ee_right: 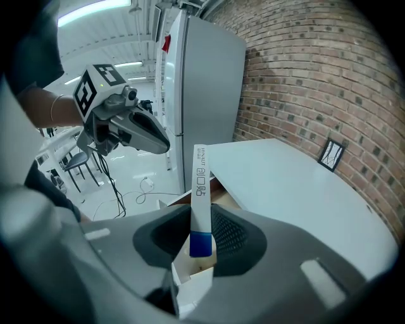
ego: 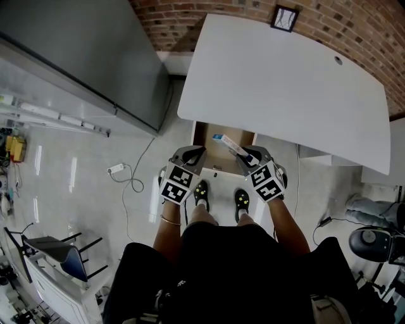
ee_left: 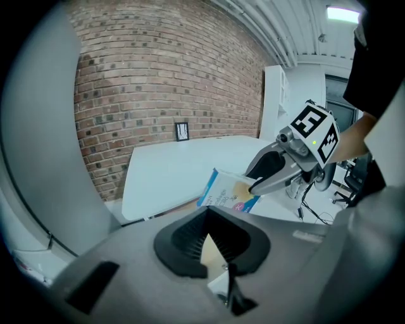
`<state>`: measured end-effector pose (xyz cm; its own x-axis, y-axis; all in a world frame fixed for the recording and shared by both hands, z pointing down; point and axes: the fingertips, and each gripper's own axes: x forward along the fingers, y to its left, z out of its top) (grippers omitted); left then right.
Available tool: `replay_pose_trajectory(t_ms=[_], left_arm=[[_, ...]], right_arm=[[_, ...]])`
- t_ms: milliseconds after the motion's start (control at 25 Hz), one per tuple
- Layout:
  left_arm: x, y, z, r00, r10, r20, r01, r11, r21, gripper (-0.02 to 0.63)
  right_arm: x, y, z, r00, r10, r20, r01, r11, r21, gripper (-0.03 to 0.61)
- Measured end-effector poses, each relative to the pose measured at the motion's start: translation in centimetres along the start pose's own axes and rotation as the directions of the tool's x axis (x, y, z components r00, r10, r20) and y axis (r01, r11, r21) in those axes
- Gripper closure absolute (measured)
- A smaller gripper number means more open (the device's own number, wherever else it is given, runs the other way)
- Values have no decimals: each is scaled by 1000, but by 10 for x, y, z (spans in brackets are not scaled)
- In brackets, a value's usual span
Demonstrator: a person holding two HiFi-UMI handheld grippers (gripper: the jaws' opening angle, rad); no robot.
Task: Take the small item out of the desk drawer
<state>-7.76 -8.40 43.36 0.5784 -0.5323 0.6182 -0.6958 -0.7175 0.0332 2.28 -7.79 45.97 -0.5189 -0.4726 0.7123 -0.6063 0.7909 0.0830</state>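
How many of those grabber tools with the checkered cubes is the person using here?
2. The left gripper, shut and empty, is at the left of the open drawer; the right gripper, beside it, holds a small blue-and-white box.

Smooth matt white desk top [ego: 285,76], rough red brick wall [ego: 190,19], glossy pale floor [ego: 82,158], thin printed cardboard box [ego: 228,143].

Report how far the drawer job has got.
Done: the brown drawer under the white desk stands open, and the flat white-and-blue box is held up over it. In hand: the right gripper is clamped on that box; the left gripper is shut and empty. Left: probably carrying the box clear and setting it down.
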Motion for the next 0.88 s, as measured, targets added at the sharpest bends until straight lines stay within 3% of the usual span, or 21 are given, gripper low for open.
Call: replay_pose_trajectory(t_ms=[320, 880], left_arm=[[-14, -1, 21, 996, -15, 91, 19, 998, -52, 614], [-29, -6, 50, 991, -16, 131, 14, 1000, 20, 614]], right_arm=[[-14, -3, 10, 999, -14, 31, 14, 1000, 7, 471], [-47, -12, 24, 995, -32, 91, 28, 998, 49, 471]])
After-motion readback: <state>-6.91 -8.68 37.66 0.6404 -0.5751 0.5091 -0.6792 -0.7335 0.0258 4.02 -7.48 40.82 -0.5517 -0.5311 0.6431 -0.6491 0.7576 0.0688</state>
